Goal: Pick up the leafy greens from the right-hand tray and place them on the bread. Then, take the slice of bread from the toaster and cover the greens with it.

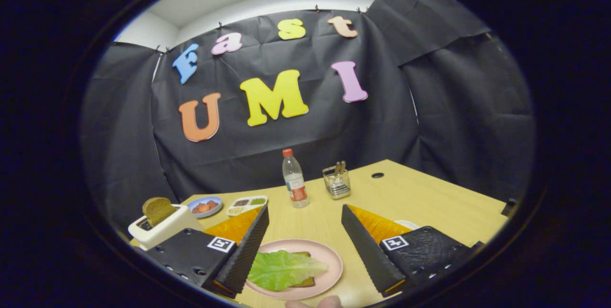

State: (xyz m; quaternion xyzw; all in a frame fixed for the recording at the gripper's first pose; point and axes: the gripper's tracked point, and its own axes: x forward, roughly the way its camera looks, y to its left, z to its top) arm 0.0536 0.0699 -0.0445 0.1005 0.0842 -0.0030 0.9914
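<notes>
With greens (285, 269) already on the bread (305, 281) on the pink plate (329, 255), my tool (305, 250) is spread, empty; toaster (160, 229) slice (157, 210) sits at ten o'clock on counter (429, 203).

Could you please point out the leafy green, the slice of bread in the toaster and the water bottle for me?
leafy green (282, 269), gripper view, middle of the leaf.
slice of bread (158, 209), gripper view, its face above the toaster slot.
water bottle (294, 180), gripper view, its clear body.
</notes>
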